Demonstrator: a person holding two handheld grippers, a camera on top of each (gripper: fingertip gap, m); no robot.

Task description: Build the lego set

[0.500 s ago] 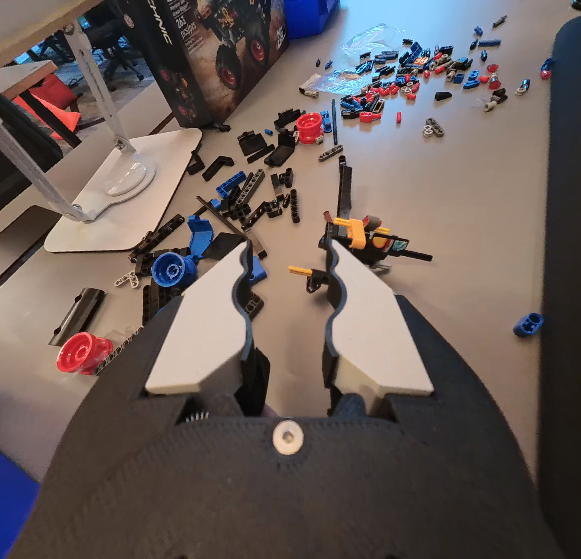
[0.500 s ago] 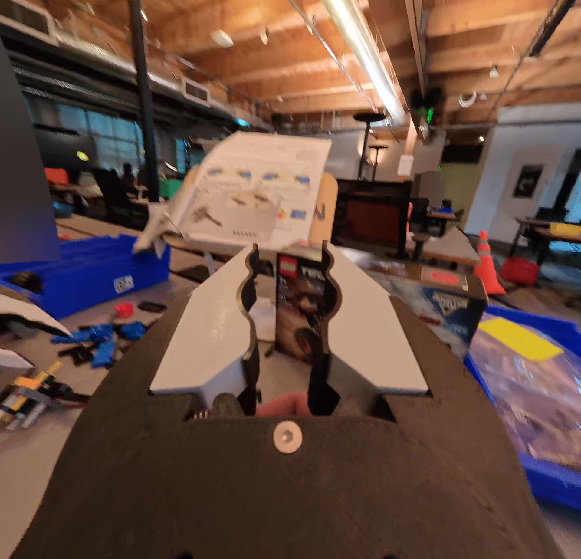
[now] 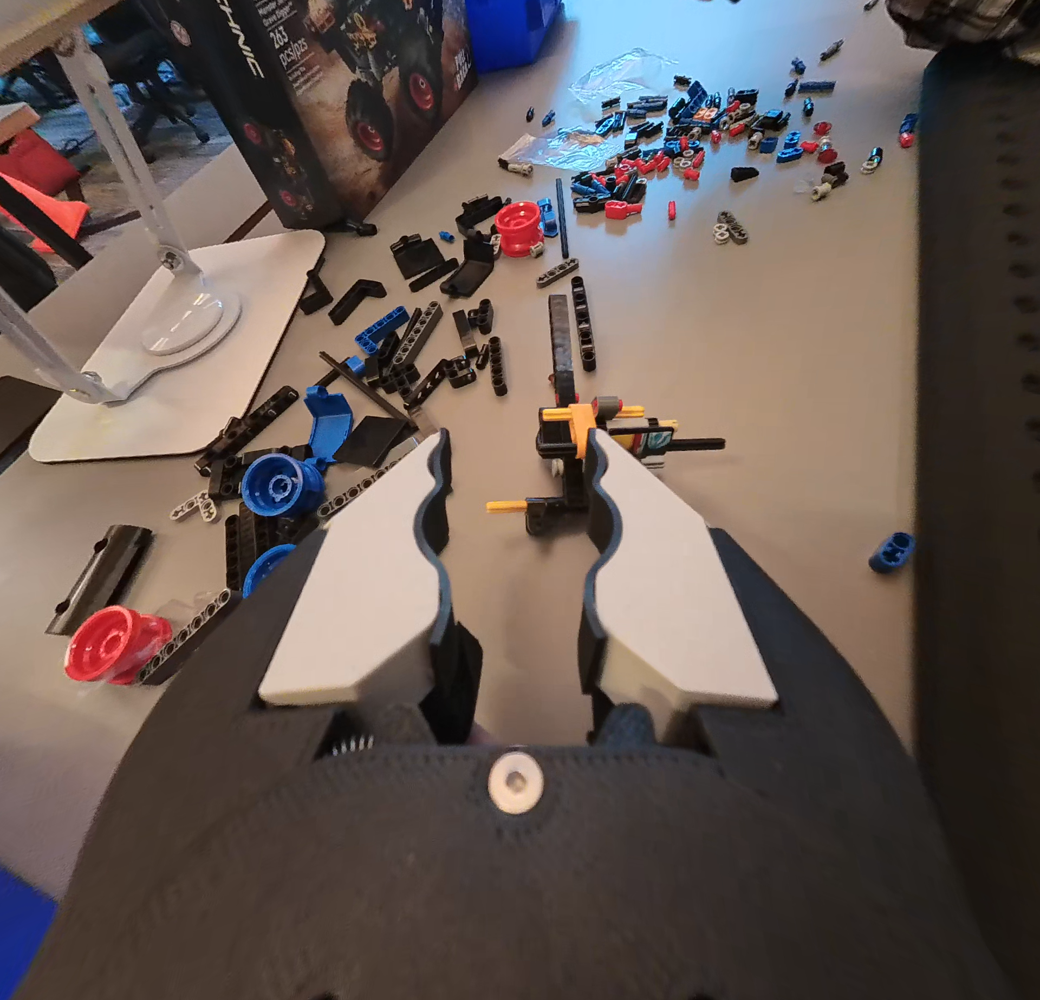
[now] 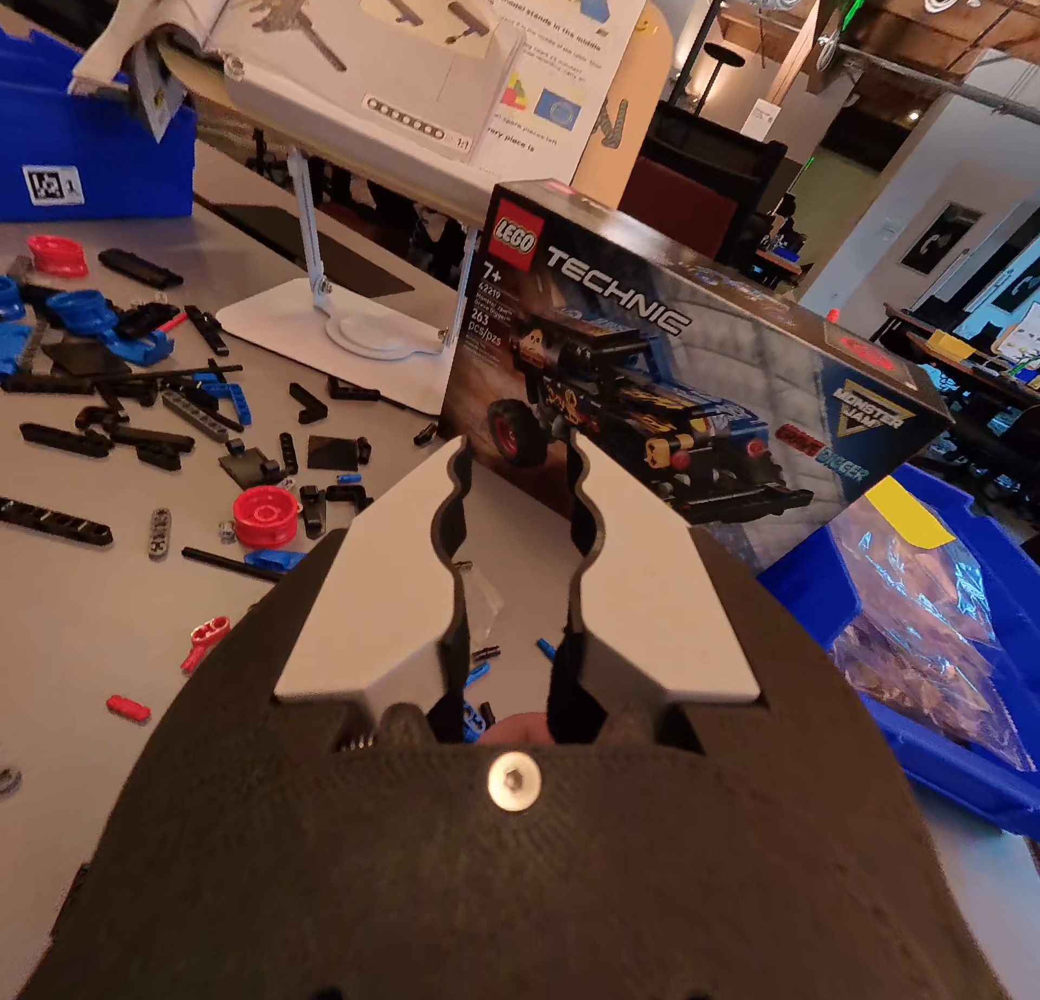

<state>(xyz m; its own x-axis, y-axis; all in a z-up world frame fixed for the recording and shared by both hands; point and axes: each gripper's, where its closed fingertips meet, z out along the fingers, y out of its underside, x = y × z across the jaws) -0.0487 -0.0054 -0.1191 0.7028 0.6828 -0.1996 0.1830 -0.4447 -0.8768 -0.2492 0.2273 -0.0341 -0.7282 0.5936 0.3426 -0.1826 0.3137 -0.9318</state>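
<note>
while both tongs are gaping empty, the black-and-yellow part-built lego assembly (image 3: 585, 444) is lying just beyond the left gripper (image 3: 515, 450), nearer its right finger; the right gripper (image 4: 515, 450) is facing away.

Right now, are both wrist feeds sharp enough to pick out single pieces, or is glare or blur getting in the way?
Left wrist view: sharp; the half-built black and yellow assembly reads clearly, though pale blue glare washes the grey table at the far end. Right wrist view: warmer, dimmer, slightly soft; the red ribbed wheel hub is distinct, the small parts at the left edge smear.
</note>
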